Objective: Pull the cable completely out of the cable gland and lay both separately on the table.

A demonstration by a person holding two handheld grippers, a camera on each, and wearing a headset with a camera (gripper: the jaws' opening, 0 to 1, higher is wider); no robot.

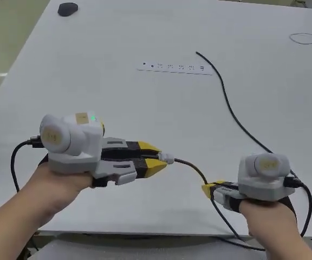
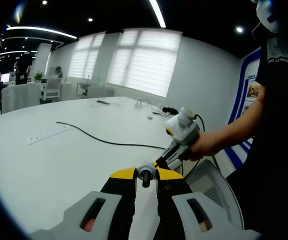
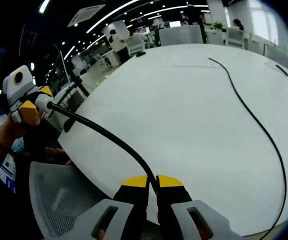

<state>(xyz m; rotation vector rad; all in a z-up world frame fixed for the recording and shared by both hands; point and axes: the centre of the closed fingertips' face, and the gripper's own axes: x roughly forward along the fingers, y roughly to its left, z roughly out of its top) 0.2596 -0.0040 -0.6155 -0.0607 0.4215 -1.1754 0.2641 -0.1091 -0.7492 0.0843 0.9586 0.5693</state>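
Observation:
My left gripper (image 1: 158, 157) is shut on a small grey-white cable gland (image 1: 167, 158), held above the table's near edge. A black cable (image 1: 237, 122) leaves the gland, sags to the right and passes through my right gripper (image 1: 206, 188), which is shut on it a short way along. Past that grip the cable runs on across the white table (image 1: 118, 97) toward the far side. In the left gripper view the gland (image 2: 145, 172) sits between the yellow jaw tips. In the right gripper view the cable (image 3: 109, 137) stretches from my jaws to the gland (image 3: 43, 102).
A white power strip (image 1: 172, 67) lies mid-table near the cable's far end. A dark oval object (image 1: 67, 8) sits at the far left, and a thin white wire (image 1: 307, 38) at the far right. A grey mesh chair (image 2: 209, 185) stands below the near edge.

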